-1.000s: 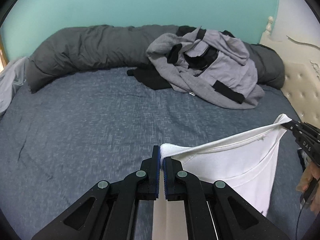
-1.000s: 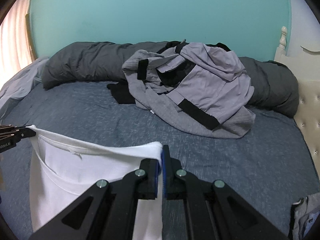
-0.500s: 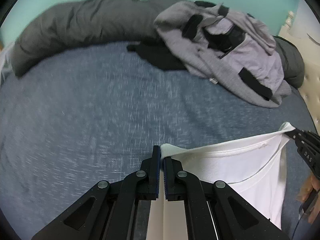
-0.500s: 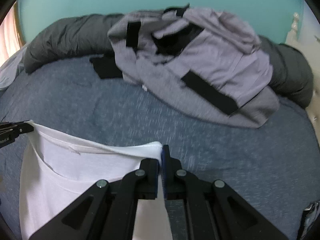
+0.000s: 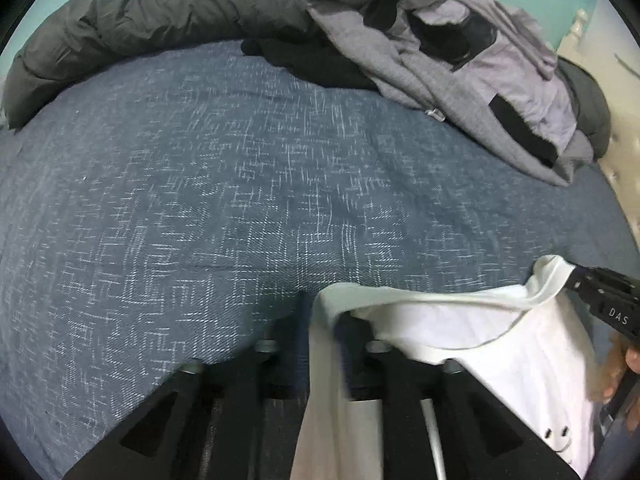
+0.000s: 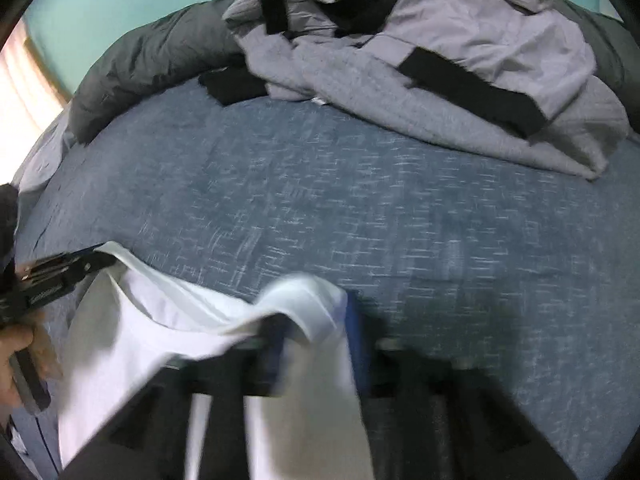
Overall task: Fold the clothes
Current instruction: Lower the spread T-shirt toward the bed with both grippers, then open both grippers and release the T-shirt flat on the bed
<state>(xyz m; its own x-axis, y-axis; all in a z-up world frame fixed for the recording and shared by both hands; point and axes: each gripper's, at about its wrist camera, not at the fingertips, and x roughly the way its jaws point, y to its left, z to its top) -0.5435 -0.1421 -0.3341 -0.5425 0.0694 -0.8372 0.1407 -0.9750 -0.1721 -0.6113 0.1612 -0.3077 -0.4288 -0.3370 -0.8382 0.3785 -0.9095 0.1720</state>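
Observation:
A white T-shirt [image 5: 500, 344] hangs low over the blue bed sheet [image 5: 240, 200], its top edge stretched between my two grippers. My left gripper [image 5: 320, 320] is open, and the shirt's shoulder is draped loosely between and over its parted fingers. In the right wrist view my right gripper [image 6: 316, 320] is open too, its blue pads wide apart with the white T-shirt [image 6: 132, 328] slack between them. Each gripper shows in the other's view: the right gripper [image 5: 580, 276] and the left gripper [image 6: 100, 258] sit at the shirt's far corners.
A heap of grey and black clothes [image 5: 460, 60] lies at the back right of the bed, with a black garment [image 5: 312, 56] beside it. A rolled dark duvet [image 5: 140, 12] lines the far edge. A padded headboard [image 5: 624, 160] stands at the right. A hand [image 5: 616, 368] holds the right gripper.
Both grippers moved forward and down toward the sheet with the shirt. Their fingers, shut on the shirt's shoulders before, have now parted, and the cloth has gone slack.

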